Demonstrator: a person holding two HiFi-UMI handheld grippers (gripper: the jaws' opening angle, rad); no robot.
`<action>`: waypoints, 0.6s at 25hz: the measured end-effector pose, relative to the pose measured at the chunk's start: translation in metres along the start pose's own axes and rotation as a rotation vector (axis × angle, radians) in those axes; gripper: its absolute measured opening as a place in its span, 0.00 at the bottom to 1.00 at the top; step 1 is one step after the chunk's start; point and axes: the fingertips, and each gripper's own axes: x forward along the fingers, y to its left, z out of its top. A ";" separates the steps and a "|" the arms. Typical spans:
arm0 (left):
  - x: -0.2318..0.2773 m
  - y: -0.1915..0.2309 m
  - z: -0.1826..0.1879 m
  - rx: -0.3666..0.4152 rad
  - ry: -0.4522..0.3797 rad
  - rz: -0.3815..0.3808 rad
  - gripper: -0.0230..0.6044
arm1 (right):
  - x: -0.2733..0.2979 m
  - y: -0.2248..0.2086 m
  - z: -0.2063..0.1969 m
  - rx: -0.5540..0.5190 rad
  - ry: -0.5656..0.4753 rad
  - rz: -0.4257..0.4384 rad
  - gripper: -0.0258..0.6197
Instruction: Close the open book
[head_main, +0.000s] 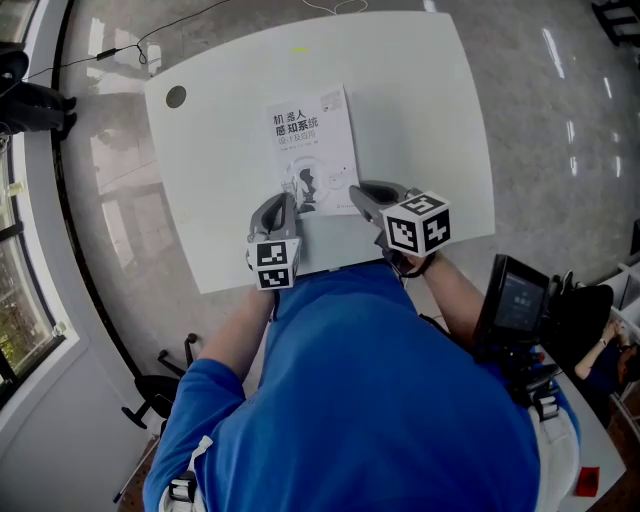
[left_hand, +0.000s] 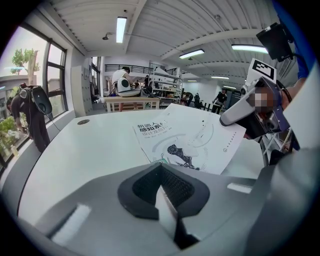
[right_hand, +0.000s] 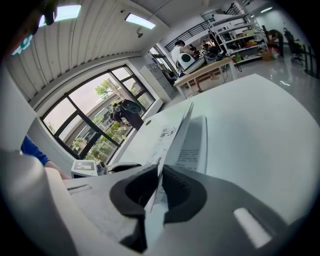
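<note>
Reading outward from the wearer, we meet first the person's blue shirt (head_main: 380, 400), then the left marker cube (head_main: 274, 265) and the right marker cube (head_main: 417, 225) at the near edge of the white table (head_main: 430, 120). Just beyond them, the left gripper (left_hand: 161, 174) has its jaws pressed together with nothing between them, its tip just beside the near left corner of the book (head_main: 310, 150). The right gripper (right_hand: 161, 170) is clamped on the front cover (right_hand: 172, 132) at its near right corner. In the right gripper view we see this thin sheet running out from between the dark pads and standing tilted, raised along its right edge off the printed page (right_hand: 196, 142) that lies flat below it. The book itself sits about the middle of the table, title side up. Farther off, we note a round hole (head_main: 176, 97) near the table's far left corner, the glossy floor (head_main: 560, 120) around the table, tall windows (right_hand: 95, 115) and, farthest away, a workbench (left_hand: 132, 102) with people beside it.
</note>
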 end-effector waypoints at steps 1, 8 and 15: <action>-0.003 0.000 0.002 -0.002 -0.007 -0.001 0.05 | -0.001 0.006 0.002 -0.008 -0.004 0.004 0.09; -0.038 0.017 0.002 0.000 -0.054 0.011 0.05 | -0.003 0.059 0.004 -0.078 -0.038 0.026 0.08; -0.045 0.029 0.016 -0.014 -0.089 0.049 0.05 | -0.001 0.077 0.022 -0.147 -0.054 0.055 0.07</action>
